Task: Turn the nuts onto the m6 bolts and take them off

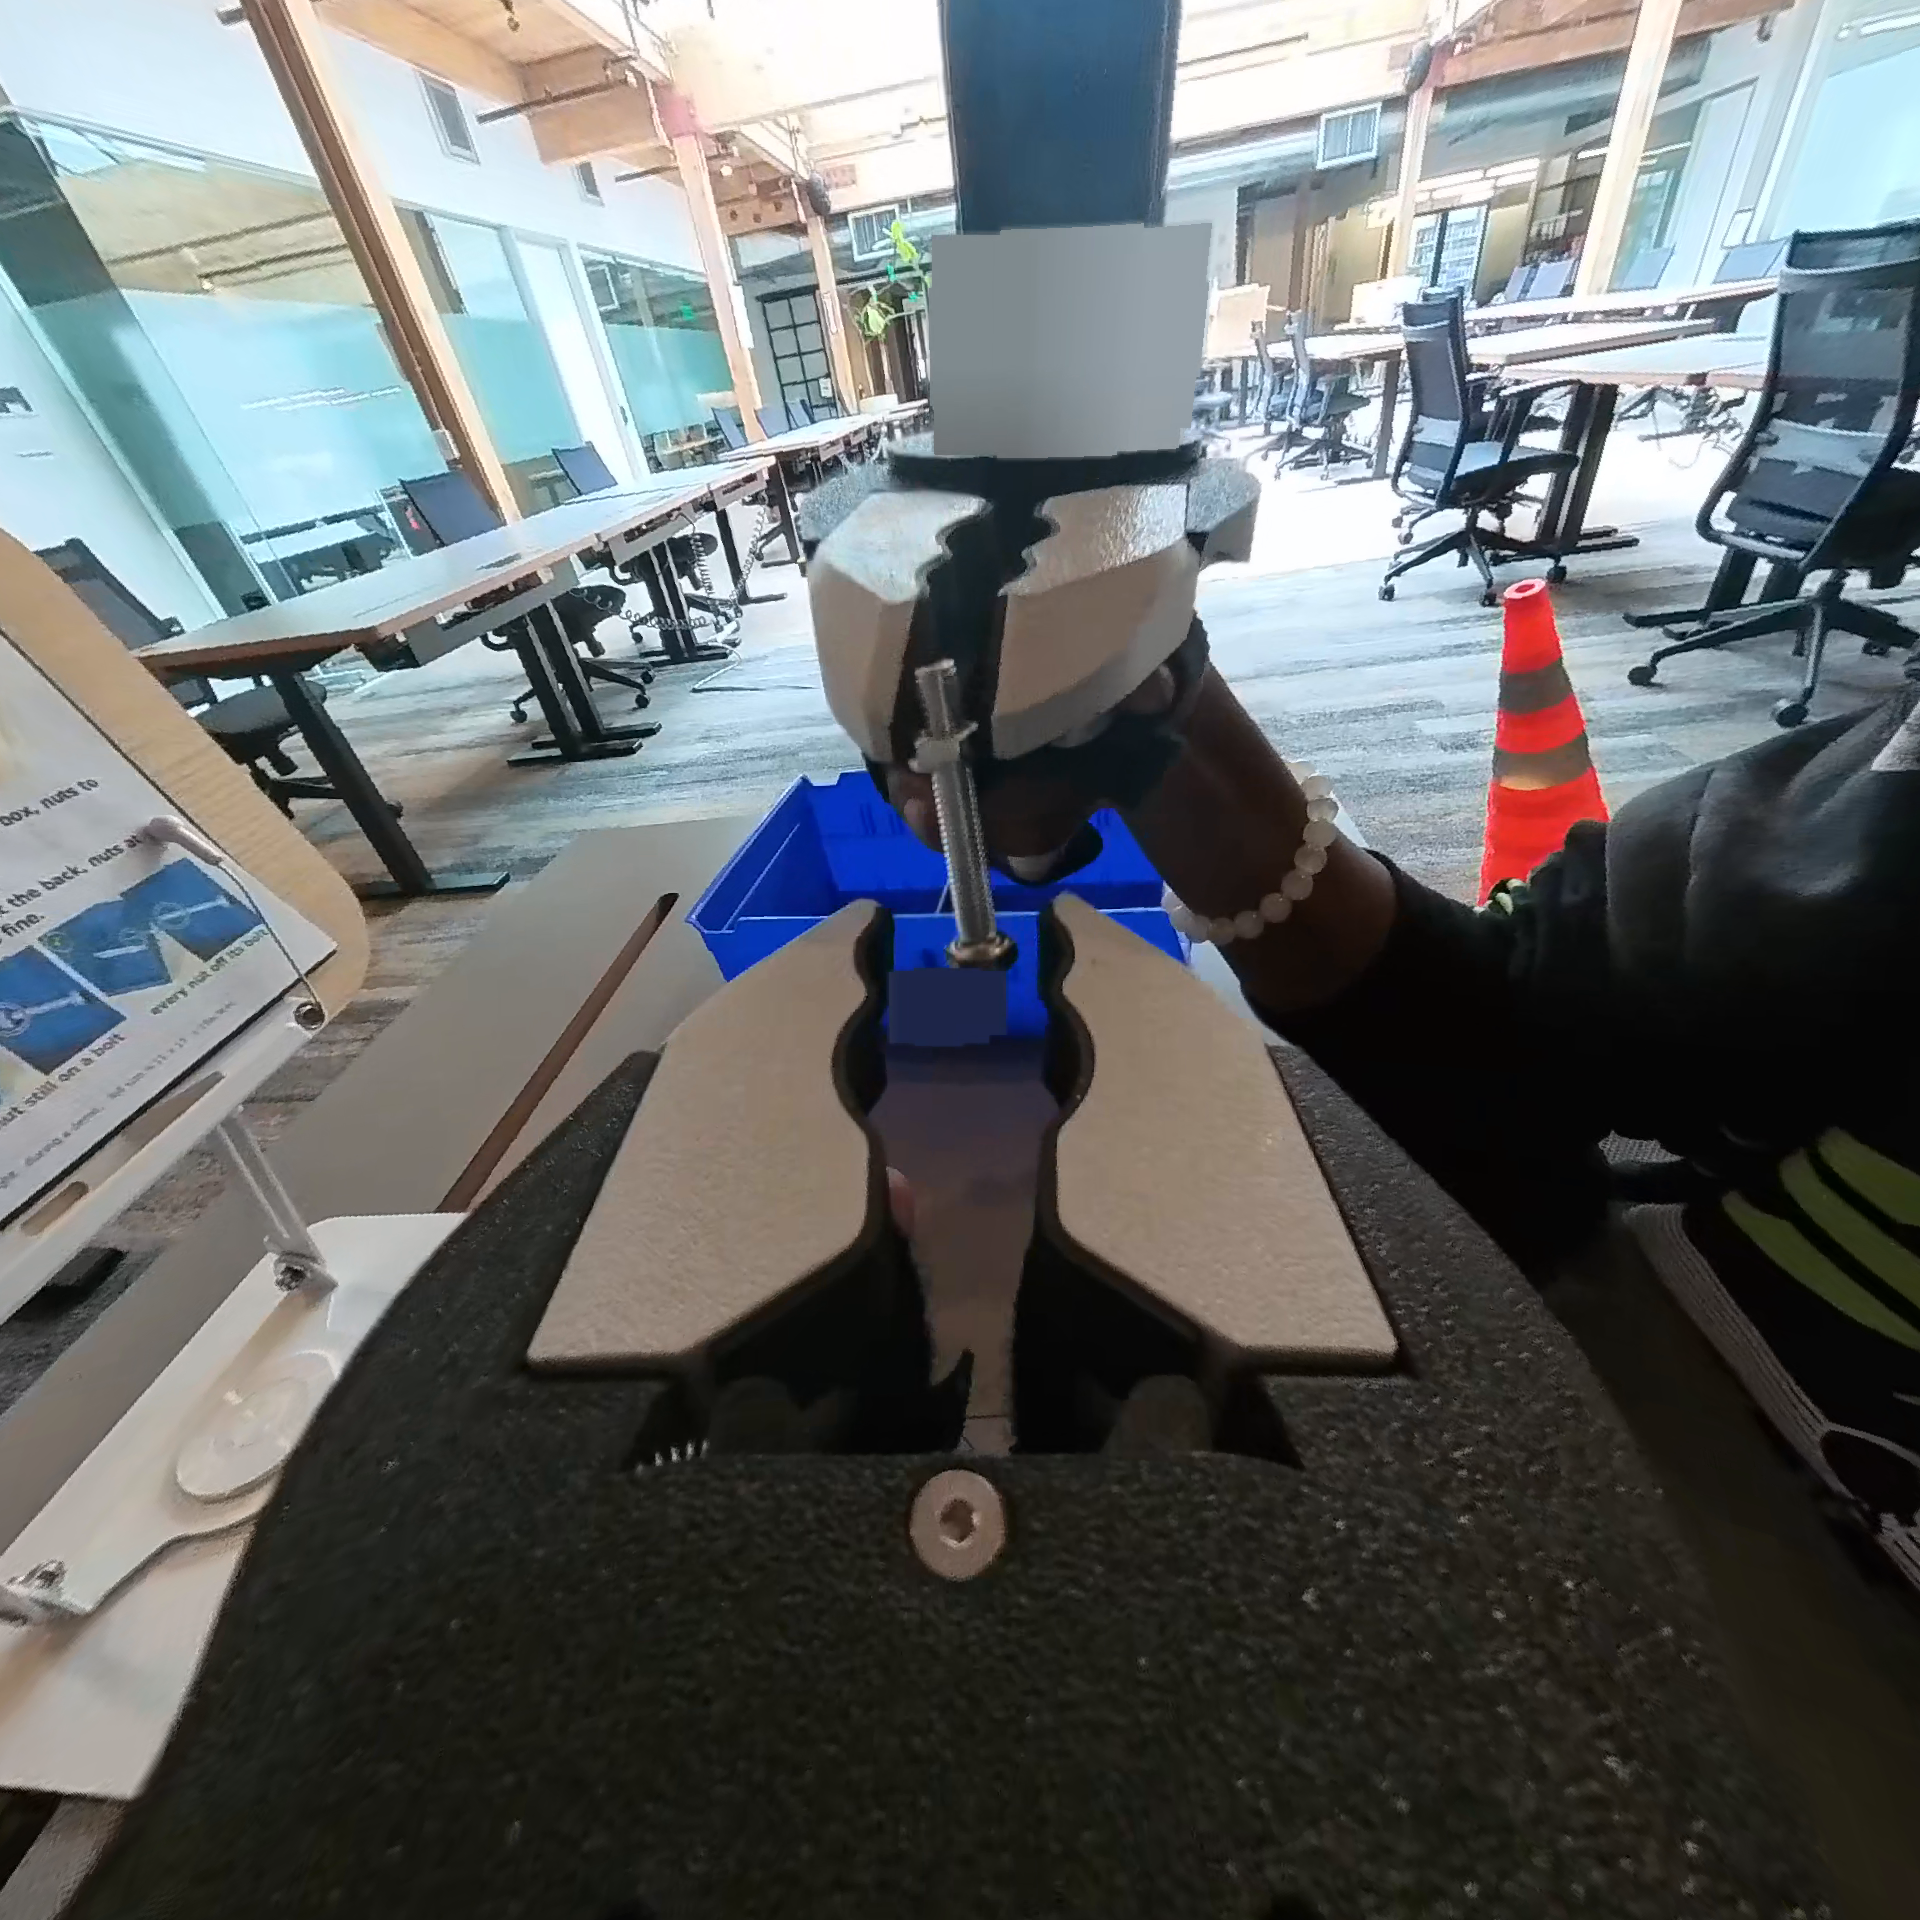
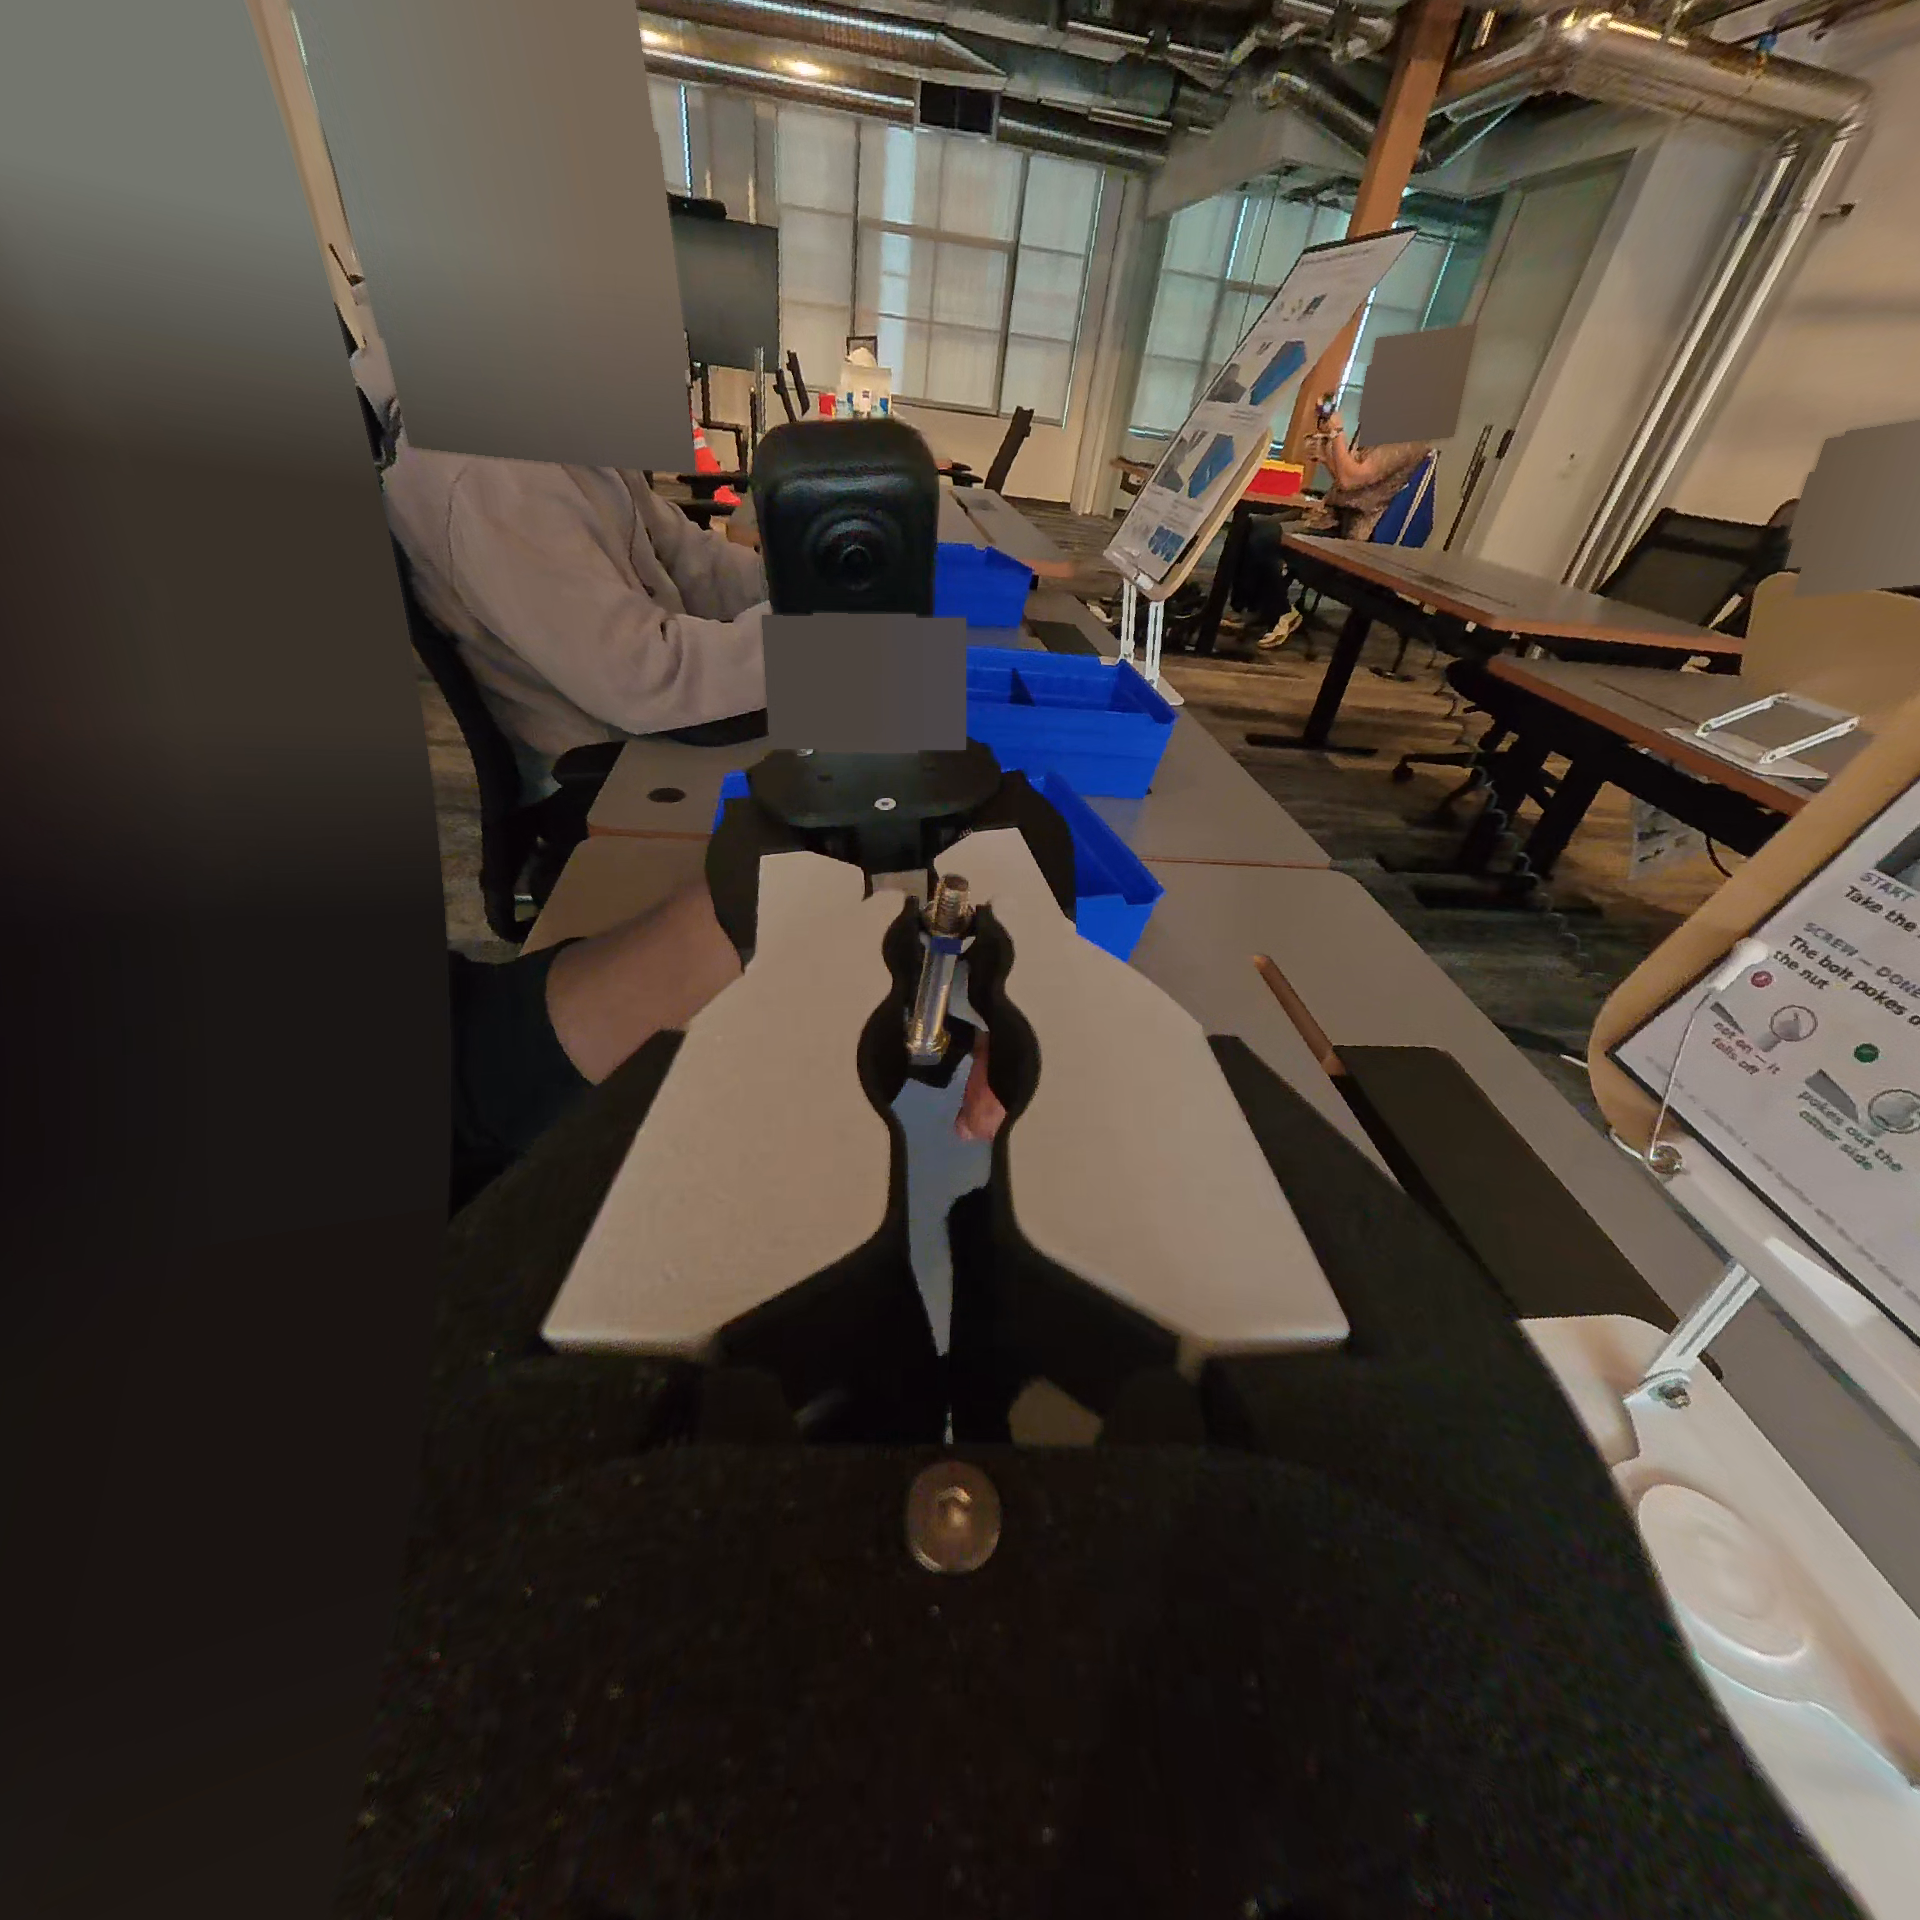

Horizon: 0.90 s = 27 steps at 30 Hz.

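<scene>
My right hand-held gripper (image 2: 940,935) is clamped on the small silver hex nut (image 1: 938,750) threaded partway along the long silver threaded M6 bolt (image 1: 961,831). The bolt hangs in the air above the blue plastic bin (image 1: 831,883) on the grey bench (image 1: 582,935). My left hand-held gripper (image 1: 966,935) stands with its grey fingers (image 1: 800,1018) apart, the bolt's head at twelve o'clock between the tips with a gap on either side.
</scene>
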{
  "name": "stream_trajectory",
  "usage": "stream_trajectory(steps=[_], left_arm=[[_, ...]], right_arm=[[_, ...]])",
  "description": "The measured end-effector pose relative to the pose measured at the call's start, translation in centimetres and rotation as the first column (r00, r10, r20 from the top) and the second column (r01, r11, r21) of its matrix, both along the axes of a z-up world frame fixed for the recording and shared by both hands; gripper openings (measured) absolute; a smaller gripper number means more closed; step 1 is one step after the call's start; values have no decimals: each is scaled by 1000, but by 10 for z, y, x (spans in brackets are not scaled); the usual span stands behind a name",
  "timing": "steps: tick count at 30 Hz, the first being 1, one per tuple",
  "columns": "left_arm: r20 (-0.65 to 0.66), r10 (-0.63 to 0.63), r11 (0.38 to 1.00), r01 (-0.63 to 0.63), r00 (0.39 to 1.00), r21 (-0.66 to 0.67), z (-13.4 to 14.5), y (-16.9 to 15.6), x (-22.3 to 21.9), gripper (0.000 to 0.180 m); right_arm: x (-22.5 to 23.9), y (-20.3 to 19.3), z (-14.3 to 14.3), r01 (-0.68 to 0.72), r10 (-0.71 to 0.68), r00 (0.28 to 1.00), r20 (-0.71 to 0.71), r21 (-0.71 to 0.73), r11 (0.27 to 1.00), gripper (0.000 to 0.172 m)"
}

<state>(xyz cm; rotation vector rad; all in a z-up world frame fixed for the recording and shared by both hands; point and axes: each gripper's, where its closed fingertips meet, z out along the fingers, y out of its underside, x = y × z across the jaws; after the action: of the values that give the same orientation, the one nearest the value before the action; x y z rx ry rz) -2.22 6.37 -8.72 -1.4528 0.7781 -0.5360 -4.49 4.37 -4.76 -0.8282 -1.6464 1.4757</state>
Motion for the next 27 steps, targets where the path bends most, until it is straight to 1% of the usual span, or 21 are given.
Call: stream_trajectory(steps=[5,9,19,27], left_arm=[[-32,-4,1000,3,999,-12,-6,1,2,24],[-34,-8,1000,8,999,-17,-9,3,4,22],[-3,-17,999,17,1000,-32,-9,5,4,13],[-10,-28,999,28,1000,-37,-10,4,4,17]], right_arm=[[-1,-1,-2,6,-6,1000,4,21,1000,9],[1,2,-2,12,-12,1000,3,27,1000,9],[0,0,-5,7,-7,1000,11,49,999,9],[3,3,-6,20,-21,1000,19,75,997,9]])
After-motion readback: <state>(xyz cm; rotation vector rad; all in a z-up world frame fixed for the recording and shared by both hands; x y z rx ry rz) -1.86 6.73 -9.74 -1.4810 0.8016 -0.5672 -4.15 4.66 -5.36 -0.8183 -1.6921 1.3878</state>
